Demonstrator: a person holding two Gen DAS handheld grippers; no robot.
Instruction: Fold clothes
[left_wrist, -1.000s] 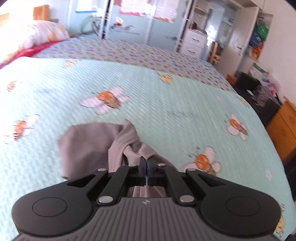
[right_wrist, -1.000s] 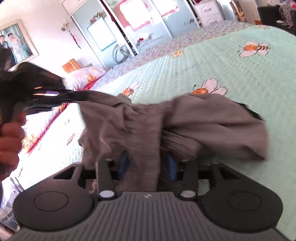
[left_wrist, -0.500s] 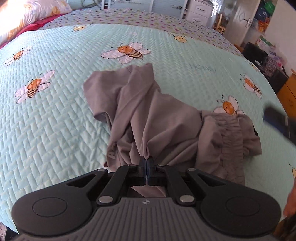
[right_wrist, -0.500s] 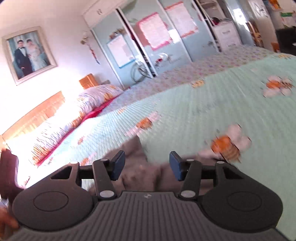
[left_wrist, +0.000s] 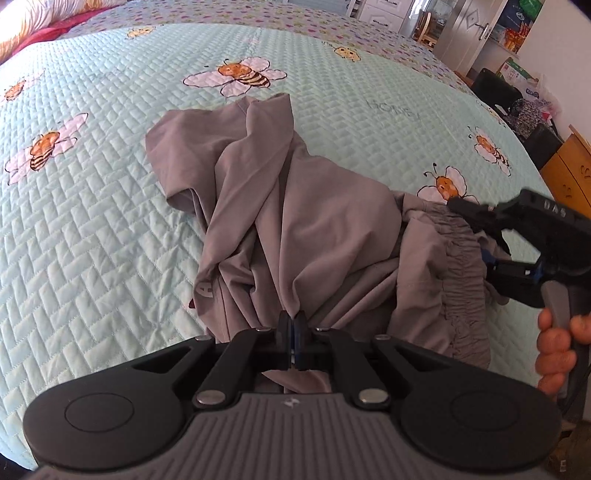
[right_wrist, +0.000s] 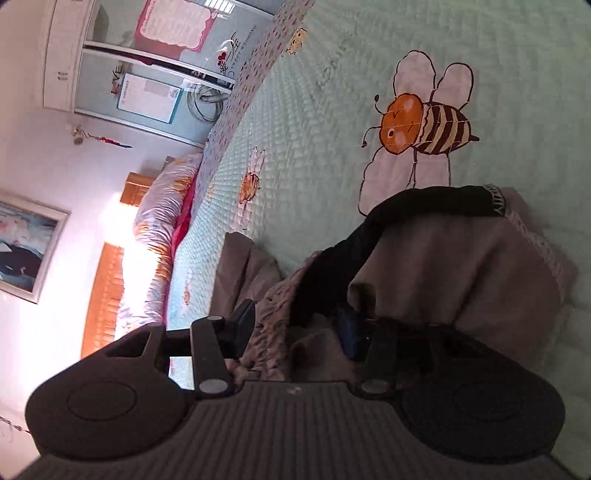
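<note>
A crumpled grey garment (left_wrist: 295, 221) with an elastic waistband (left_wrist: 461, 273) lies on the mint bee-print quilt (left_wrist: 92, 221). My left gripper (left_wrist: 291, 338) is shut on a fold of the grey cloth at its near edge. My right gripper (left_wrist: 476, 236) comes in from the right, turned on its side, at the waistband. In the right wrist view the right gripper (right_wrist: 299, 328) is open with gathered waistband cloth (right_wrist: 273, 317) between its fingers. A black drawstring or trim (right_wrist: 424, 203) lies across the grey cloth (right_wrist: 461, 280).
The quilt (right_wrist: 314, 147) covers the whole bed. Pillows (right_wrist: 159, 206) and a wooden headboard (right_wrist: 103, 288) lie at the head. A wooden cabinet (left_wrist: 569, 173) and dark bags (left_wrist: 517, 103) stand off the bed's right side, wardrobes (right_wrist: 155, 74) beyond.
The right gripper has rolled onto its side and come down to the waistband, jaws open around it. The left gripper stayed shut on the cloth and tilted slightly further over the garment.
</note>
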